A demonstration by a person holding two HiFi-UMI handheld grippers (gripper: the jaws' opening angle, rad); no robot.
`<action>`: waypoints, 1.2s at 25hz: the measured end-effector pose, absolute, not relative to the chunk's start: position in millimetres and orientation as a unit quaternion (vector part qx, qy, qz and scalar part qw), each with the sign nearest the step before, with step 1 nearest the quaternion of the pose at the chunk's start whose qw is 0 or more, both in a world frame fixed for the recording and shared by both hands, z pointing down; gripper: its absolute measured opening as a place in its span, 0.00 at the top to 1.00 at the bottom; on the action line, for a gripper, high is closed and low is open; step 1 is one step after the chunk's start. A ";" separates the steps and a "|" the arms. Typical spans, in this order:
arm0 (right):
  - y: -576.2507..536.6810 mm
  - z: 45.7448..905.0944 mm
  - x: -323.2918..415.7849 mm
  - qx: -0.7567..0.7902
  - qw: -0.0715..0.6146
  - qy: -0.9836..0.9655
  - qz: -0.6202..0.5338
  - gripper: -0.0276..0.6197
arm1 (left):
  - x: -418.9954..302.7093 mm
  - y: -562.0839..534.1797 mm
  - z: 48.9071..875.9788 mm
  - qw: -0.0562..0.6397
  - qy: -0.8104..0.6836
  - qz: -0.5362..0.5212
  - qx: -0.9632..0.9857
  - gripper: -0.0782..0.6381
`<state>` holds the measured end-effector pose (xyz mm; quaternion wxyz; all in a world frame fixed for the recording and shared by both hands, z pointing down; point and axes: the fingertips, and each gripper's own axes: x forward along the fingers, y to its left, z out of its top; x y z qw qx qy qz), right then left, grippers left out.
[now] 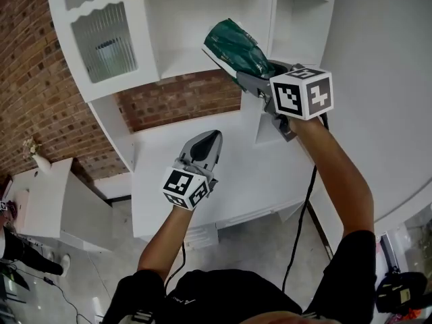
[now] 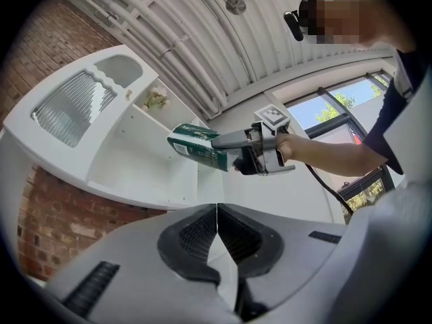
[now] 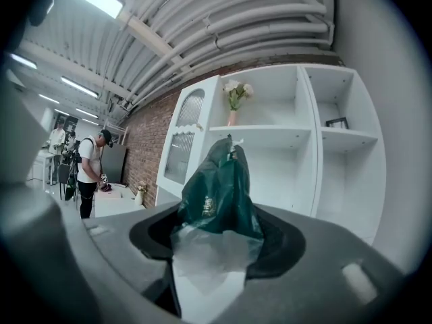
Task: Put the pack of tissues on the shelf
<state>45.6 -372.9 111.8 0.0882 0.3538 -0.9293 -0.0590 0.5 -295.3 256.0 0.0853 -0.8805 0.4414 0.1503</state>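
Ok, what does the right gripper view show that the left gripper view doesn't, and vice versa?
Only the right gripper view: a person standing at far left, and a small frame in the right compartment of the shelf unit. Only the left gripper view: the left tool, jaws together and empty, the right tool seen from the side, and a window. Both: the green pack of tissues clamped in the right tool, held up before the white shelf unit.

Head view downward, gripper views along jaws, shelf (image 1: 177, 27) shared
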 end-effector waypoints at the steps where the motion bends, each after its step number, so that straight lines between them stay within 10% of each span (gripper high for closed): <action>1: -375.3 103.3 48.6 0.352 0.085 -0.930 -0.063 0.55 | 4.6 -295.5 255.8 0.086 0.442 0.152 -0.880 0.89; 30: -524.8 -147.6 10.6 0.423 0.084 -0.892 -0.135 0.55 | -45.4 -391.3 221.3 0.108 0.410 0.173 -0.889 0.89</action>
